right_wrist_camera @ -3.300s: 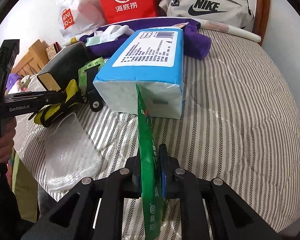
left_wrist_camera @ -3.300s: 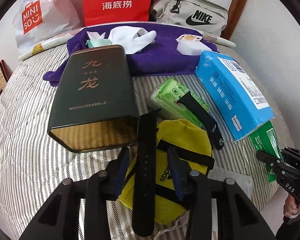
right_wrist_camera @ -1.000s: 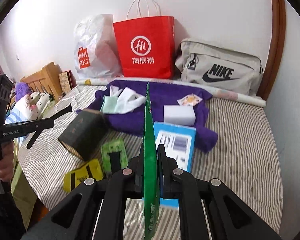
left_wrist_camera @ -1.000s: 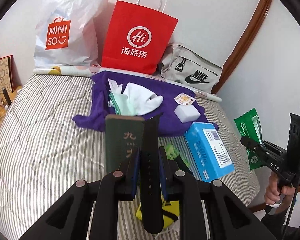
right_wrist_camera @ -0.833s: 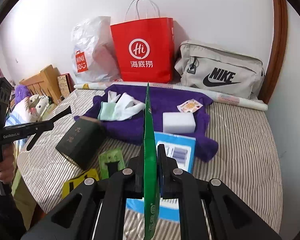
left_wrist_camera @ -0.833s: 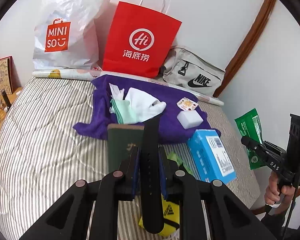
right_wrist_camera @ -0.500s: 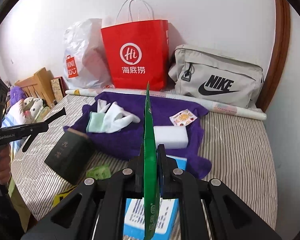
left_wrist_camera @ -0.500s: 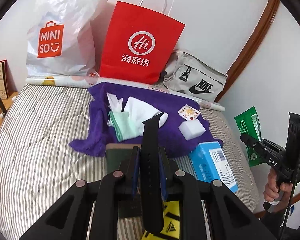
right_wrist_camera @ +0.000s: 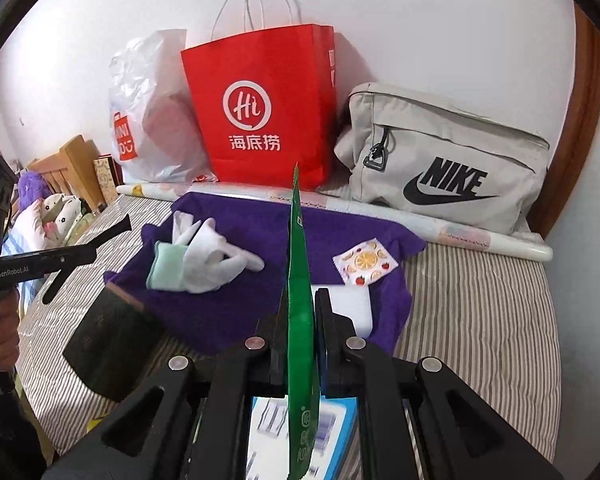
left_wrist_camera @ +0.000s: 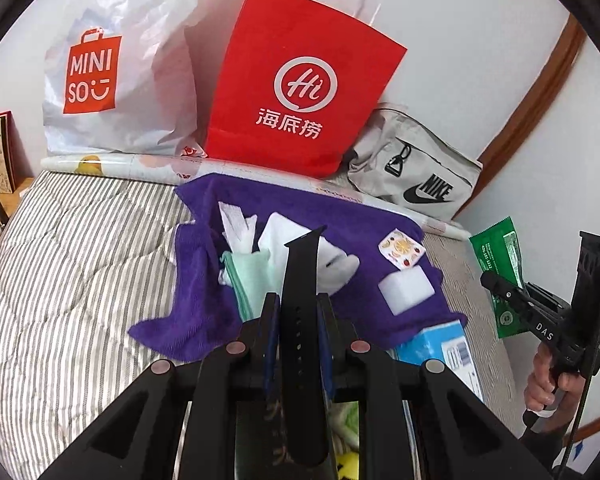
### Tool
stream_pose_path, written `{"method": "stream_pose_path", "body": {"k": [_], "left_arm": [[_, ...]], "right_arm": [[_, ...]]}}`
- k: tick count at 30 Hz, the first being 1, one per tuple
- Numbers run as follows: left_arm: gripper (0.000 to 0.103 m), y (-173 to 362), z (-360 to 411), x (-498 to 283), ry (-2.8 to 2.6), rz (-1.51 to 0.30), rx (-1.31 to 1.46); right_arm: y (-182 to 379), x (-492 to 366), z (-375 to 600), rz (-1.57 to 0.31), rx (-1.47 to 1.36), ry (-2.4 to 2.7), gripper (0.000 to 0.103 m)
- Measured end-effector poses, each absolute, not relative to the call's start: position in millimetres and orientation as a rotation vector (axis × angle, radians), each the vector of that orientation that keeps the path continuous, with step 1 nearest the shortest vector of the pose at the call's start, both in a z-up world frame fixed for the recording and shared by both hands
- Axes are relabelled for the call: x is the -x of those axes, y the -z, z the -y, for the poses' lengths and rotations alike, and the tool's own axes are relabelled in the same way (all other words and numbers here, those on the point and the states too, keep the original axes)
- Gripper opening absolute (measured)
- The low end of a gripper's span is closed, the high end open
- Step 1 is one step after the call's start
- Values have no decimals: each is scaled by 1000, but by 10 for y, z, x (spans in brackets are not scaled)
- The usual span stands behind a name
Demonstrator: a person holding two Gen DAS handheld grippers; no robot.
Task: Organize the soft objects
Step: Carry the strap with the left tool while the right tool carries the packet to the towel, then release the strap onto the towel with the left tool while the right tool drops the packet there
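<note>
Left hand-held gripper (left_wrist_camera: 298, 320): clamped on black strap (left_wrist_camera: 300, 280), frame centre.
Right hand-held gripper (right_wrist_camera: 300, 320): clamped on green packet (right_wrist_camera: 299, 280).
Progress: both items aloft, unplaced; purple towel (right_wrist_camera: 236, 312) likely destination.

My left gripper (left_wrist_camera: 296, 320) was matte black with blue finger pads and round silver screws. My right gripper (right_wrist_camera: 302, 320) matched it; white "DAS" lettering marked its side, and a bare-skinned hand (left_wrist_camera: 548, 384) gripped the handle.

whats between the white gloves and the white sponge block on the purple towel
Only bare purple towel lies between the white gloves and the sponge block. The right wrist view shows this best; there the held green packet crosses in front.
</note>
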State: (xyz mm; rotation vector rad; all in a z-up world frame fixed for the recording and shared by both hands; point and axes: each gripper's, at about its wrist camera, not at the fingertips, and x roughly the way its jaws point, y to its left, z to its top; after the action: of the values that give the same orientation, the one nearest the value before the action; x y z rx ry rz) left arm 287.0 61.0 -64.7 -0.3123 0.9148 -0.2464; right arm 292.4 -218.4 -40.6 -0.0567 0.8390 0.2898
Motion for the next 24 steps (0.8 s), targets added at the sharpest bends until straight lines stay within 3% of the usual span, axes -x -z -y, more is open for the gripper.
{"method": "stream_pose_path", "body": {"k": [24], "left_arm": [[17,1132,-398,-3678,214,-1044,211]], "right_arm": [[1170,-3812,2123,-1052,130,-251,9]]}}
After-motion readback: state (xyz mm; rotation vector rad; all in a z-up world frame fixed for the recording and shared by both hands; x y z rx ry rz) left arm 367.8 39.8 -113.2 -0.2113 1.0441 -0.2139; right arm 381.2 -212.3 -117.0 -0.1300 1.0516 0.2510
